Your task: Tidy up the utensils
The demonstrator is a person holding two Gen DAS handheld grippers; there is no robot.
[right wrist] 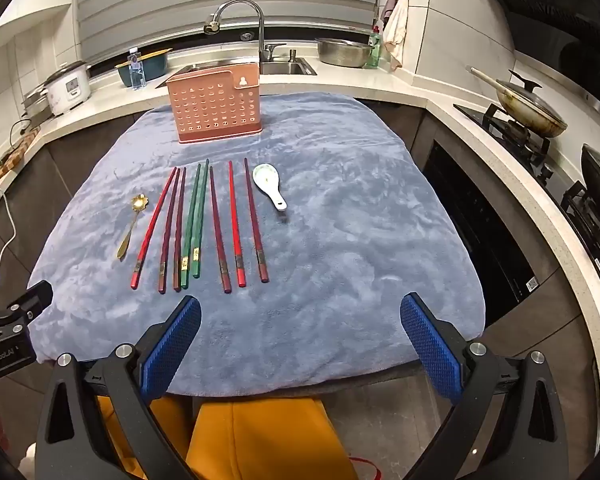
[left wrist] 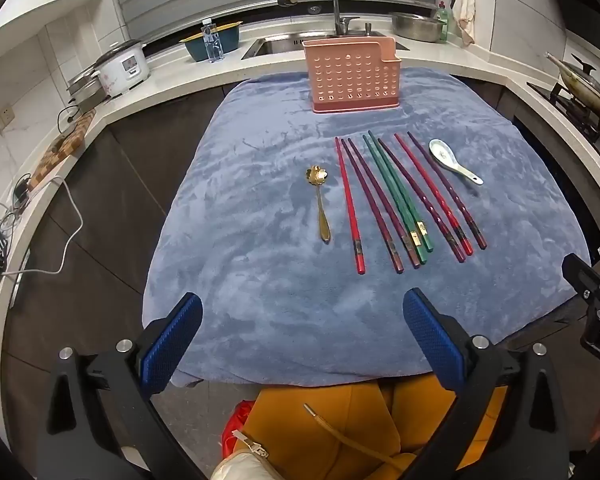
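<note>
Surveying the desk (left wrist: 260, 320), covered by a blue cloth (right wrist: 360, 240), finds all utensils laid out and none yet sorted. A pink perforated holder (left wrist: 354, 76) stands upright at the far edge, open at the top; it is judged to be where the utensils are meant to go. Eight chopsticks (left wrist: 404, 196) lie in a loose row across the middle, tips toward the holder and butt ends toward the near edge. That arrangement appears deliberate: each end faces the operator and can be picked singly. A gold spoon (left wrist: 320, 204) lies just left of the row, apart from it, handle toward the near edge. A white ceramic spoon (left wrist: 452, 160) lies just right of the row, bowl toward the holder.

The left gripper (left wrist: 302, 340) hovers above the near edge, jaws spread wide, nothing between them and nothing touched. The right gripper (right wrist: 300, 340) hovers likewise over the near edge, jaws equally wide and empty. Both point down toward the row, well short of any utensil. Assessment: task not begun; first pick pending.
</note>
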